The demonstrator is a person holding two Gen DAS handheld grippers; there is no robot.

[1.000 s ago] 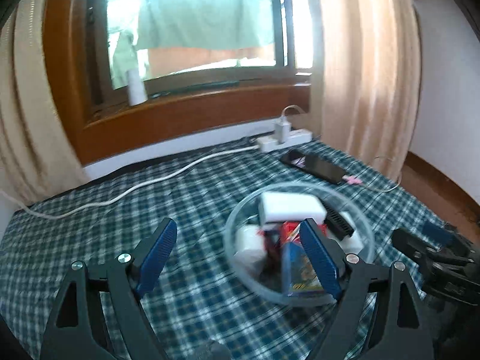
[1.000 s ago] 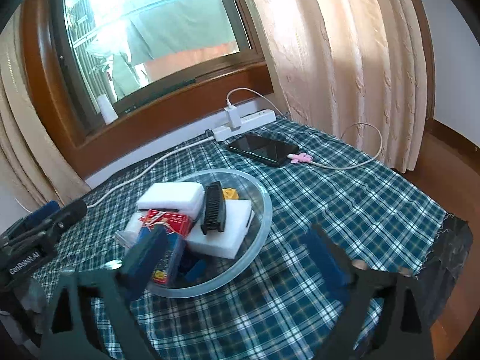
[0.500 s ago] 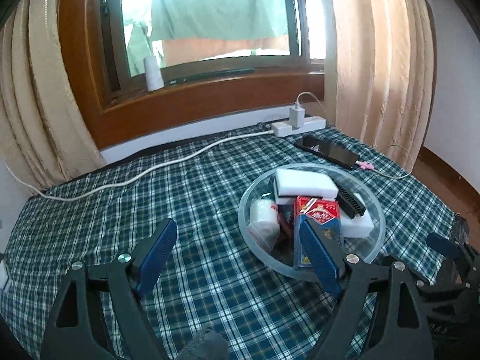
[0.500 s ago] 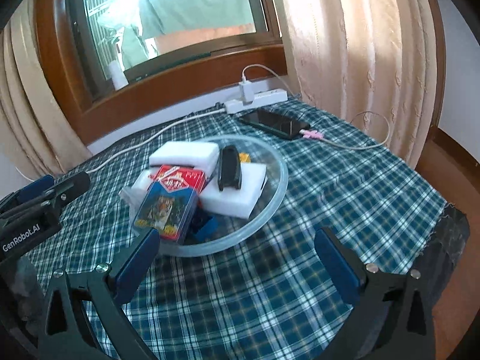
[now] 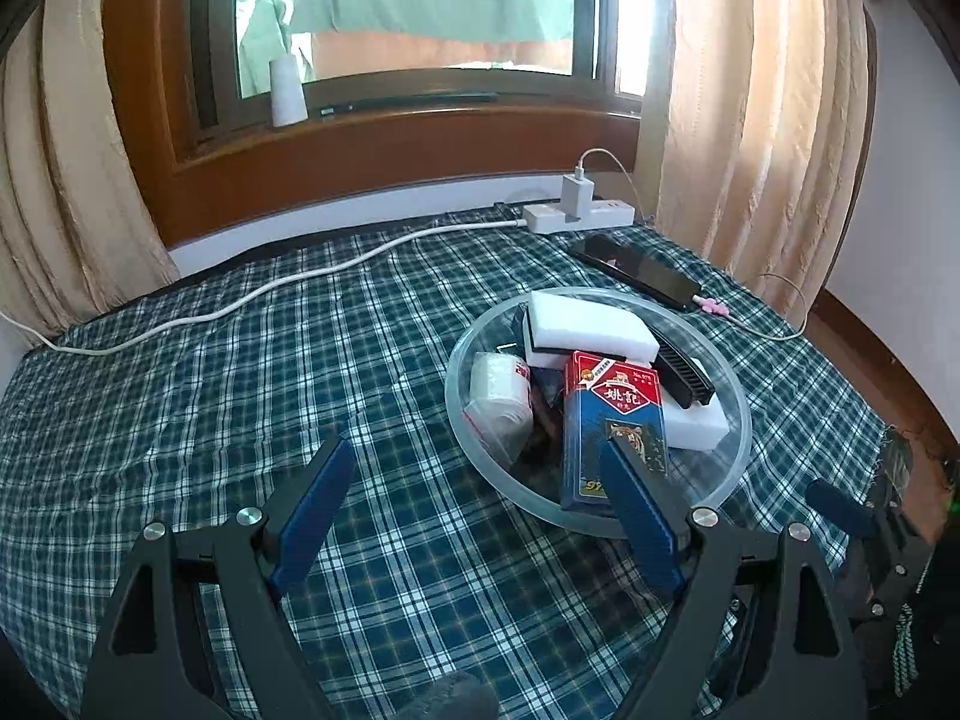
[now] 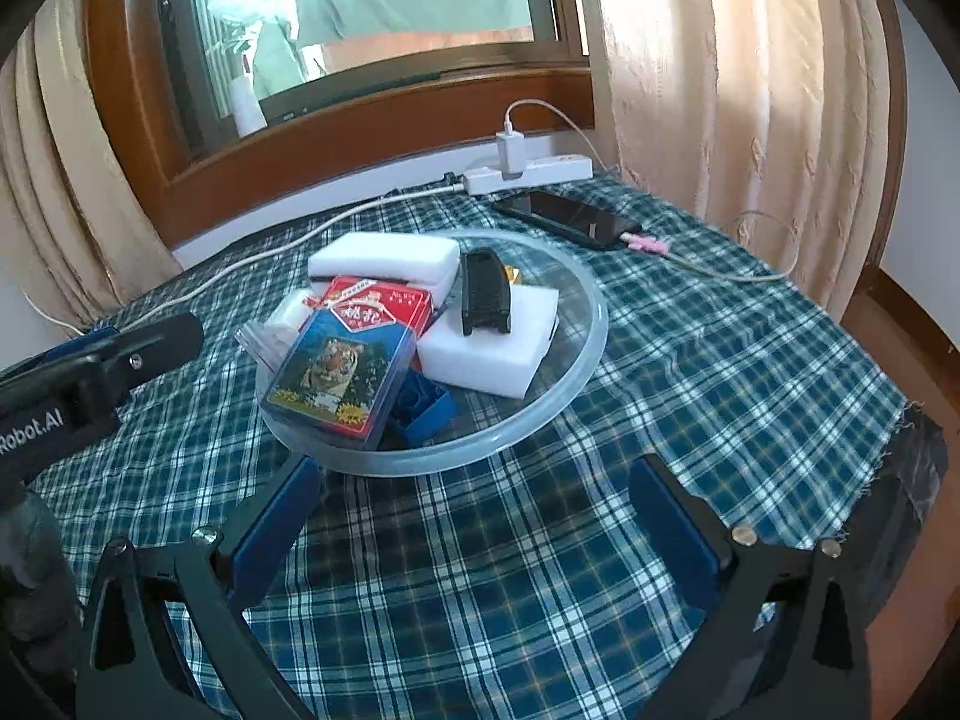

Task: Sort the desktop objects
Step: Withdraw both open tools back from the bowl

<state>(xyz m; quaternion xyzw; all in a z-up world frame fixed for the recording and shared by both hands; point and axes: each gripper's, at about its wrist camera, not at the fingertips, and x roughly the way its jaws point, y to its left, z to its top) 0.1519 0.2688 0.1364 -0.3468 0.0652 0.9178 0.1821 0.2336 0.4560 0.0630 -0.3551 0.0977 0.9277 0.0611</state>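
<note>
Two low fisheye views look across a plaid-covered table (image 5: 180, 396) toward a wood-framed window (image 5: 420, 18) and curtains. The left wrist view sits nearer the table's left side, with the glass bowl (image 5: 741, 402) right of centre, just past its right finger. The right wrist view sits further right, facing the bowl (image 6: 591, 300) slightly leftward from close by. Both share the bowl, the power strip (image 5: 579, 217), the phone (image 6: 567, 219) and the window; each catches the other gripper at its edge.

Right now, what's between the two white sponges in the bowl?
In the right wrist view, a black comb lies between the white sponges, resting on the nearer one, in the glass bowl.
</note>
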